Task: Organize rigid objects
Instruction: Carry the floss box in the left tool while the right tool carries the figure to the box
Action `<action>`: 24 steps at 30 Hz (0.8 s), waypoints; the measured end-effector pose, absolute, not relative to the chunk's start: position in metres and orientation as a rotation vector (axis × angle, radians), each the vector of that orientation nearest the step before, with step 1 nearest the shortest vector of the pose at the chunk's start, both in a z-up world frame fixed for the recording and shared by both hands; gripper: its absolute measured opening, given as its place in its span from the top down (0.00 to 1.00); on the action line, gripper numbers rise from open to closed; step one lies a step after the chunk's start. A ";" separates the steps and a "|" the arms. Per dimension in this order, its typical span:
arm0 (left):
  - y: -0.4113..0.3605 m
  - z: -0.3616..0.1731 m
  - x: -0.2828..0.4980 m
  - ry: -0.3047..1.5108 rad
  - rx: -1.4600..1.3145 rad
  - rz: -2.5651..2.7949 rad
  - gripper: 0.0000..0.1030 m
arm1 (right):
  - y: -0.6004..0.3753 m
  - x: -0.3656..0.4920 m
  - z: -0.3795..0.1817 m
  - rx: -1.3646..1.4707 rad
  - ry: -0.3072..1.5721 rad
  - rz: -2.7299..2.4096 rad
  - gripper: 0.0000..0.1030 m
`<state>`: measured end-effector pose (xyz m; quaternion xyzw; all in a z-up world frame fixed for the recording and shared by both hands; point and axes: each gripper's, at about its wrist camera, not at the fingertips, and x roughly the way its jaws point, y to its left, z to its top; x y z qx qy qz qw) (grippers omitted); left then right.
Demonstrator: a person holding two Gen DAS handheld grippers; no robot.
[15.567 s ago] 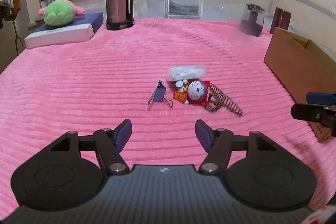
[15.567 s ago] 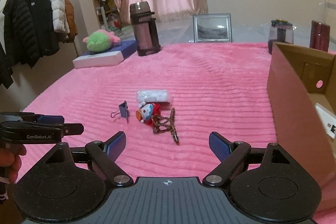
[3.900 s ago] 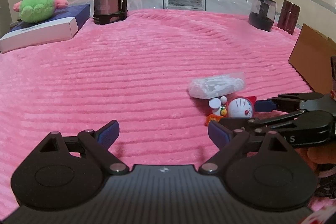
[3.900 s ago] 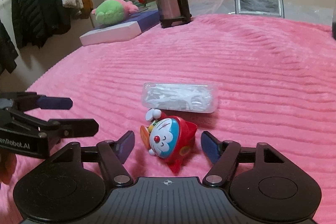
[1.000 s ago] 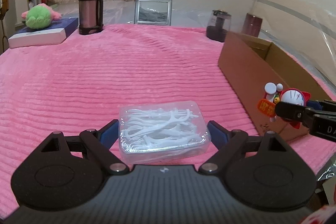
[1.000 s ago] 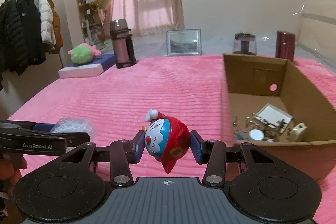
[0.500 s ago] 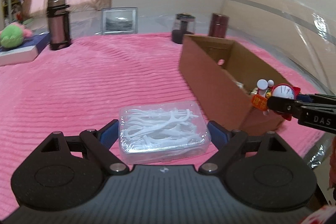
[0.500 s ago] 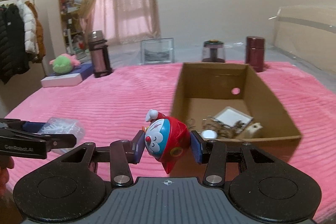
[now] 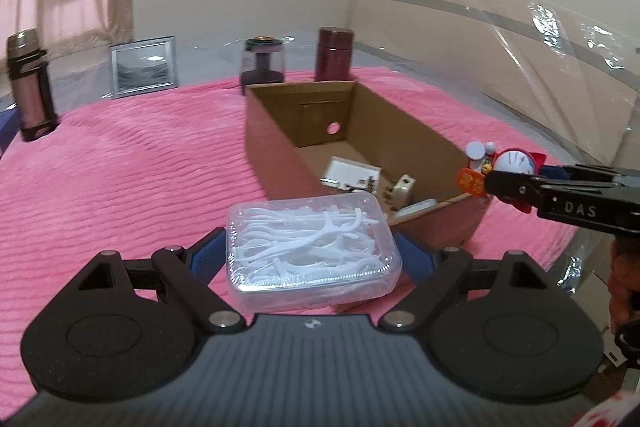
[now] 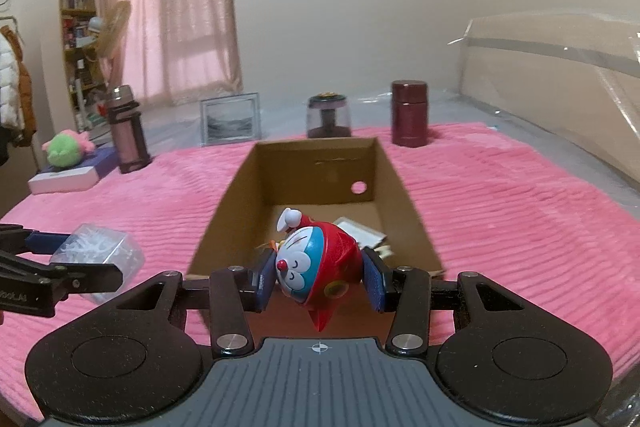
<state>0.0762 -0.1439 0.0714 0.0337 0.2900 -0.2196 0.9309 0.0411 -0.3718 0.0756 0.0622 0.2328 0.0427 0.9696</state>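
The left gripper (image 9: 312,251) is clamping the floss case (image 9: 310,247), the right gripper (image 10: 318,281) the toy (image 10: 316,263); releasing short of the box (image 10: 224,211) rim risks dropping both outside.

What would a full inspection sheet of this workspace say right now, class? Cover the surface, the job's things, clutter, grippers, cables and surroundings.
Surface: pink ribbed blanket.
Job's things: clear floss-pick box and red cat toy, both lifted; open cardboard box already holding small items.
Clutter: thermos, picture frame, dark jar, maroon canister, green plush on a flat box.
Grippers: left gripper clamps the floss-pick box; right gripper clamps the toy.
Cables: nothing seen.
Surroundings: curtains, bookshelf, hanging coats.
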 end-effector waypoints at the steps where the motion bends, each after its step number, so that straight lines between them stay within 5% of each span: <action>1: -0.148 0.072 0.077 0.593 0.072 -0.460 0.16 | -0.375 0.041 0.076 0.125 0.470 0.081 0.59; 24: -0.211 0.092 0.131 0.551 0.210 -0.598 0.16 | -0.405 0.090 0.086 0.056 0.486 0.120 0.59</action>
